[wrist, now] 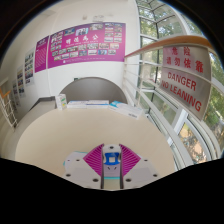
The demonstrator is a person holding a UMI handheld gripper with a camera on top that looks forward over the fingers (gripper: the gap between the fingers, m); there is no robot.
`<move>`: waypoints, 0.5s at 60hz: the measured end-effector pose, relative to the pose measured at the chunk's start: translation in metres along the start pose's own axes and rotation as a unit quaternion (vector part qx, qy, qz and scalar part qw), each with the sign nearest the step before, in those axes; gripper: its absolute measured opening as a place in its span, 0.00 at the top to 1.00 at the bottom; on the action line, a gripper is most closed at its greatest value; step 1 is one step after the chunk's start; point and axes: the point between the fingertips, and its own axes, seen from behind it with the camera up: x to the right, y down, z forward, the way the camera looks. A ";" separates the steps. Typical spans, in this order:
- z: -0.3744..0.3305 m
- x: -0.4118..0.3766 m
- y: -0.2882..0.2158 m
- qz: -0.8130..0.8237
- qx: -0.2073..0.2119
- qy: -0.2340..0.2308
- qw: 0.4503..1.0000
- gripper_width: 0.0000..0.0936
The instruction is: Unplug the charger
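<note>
Tongs pinch a small blue-and-white charger between pads.

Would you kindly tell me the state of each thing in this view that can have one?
gripper: held above a white surface, fingers pointing forward
blue and white piece: between the pink pads; too small to identify
danger sign: upright on the glass, readable
pink poster board: hanging flat on the far wall
charger: not recognisable here
</note>
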 end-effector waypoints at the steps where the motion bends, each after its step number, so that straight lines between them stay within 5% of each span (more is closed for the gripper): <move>1: -0.001 0.000 0.000 0.002 0.000 0.002 1.000 0.80; 10: 0.000 -0.001 0.000 0.028 -0.009 0.008 1.000 0.88; 22: -0.071 -0.001 -0.190 0.016 0.171 0.010 0.985 0.88; 30: -0.112 0.040 -0.245 0.024 0.213 0.028 0.976 0.88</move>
